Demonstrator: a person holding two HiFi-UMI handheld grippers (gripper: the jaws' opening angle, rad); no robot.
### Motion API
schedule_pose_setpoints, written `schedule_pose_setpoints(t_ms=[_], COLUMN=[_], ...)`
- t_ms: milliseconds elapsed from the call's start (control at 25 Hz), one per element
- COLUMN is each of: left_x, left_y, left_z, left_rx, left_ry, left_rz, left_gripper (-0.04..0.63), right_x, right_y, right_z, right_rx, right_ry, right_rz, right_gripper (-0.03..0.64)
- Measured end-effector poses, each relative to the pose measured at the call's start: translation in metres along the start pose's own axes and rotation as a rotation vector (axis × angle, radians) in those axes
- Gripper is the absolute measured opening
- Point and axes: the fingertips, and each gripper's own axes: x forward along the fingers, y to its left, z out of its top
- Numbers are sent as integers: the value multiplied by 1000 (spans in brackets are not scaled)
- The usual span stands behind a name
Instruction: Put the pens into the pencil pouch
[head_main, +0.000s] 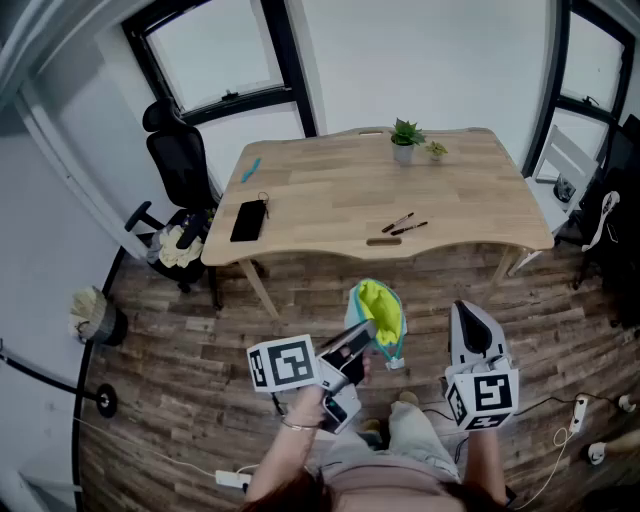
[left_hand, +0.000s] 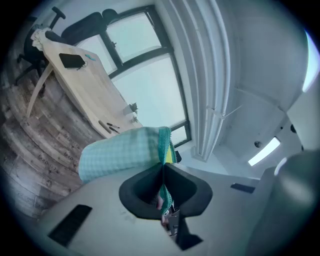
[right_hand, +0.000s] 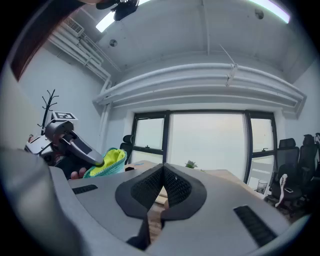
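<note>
Left gripper (head_main: 368, 333): your jaws pinch only the rim of the pencil pouch (head_main: 381, 312), held in mid-air; it can slip out or its mouth can fold flat
Right gripper (head_main: 468, 312): jaws together, holding nothing
Pens (head_main: 404, 224): on the table (head_main: 320, 190), well apart from you, near the front edge; a clumsy nudge can roll them off

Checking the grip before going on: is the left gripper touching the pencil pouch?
Touching. The left gripper view shows the left gripper with its jaws shut on the teal fabric edge of the pencil pouch.
</note>
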Motion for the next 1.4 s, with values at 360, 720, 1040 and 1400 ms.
schedule_pose_setpoints(t_ms=[360,720,1040,1400], left_x=[27,79,120,155], left_y=[-2,6,15,28], left_z=[-2,15,33,52], left_rx=[-4,40,79,85], left_ry=[10,11,3,-13], left_rz=[20,75,127,178], left_gripper=[9,9,9,9], right_x=[9,41,77,111], right_y=[-22,-60,-89,-114], right_z=[4,-4,-13,-23], right_rx=[26,115,108,102], right_ry=[-17,-10,10,20], right_rz=[21,90,122,205], right_gripper=[-2,-2,-2,-2])
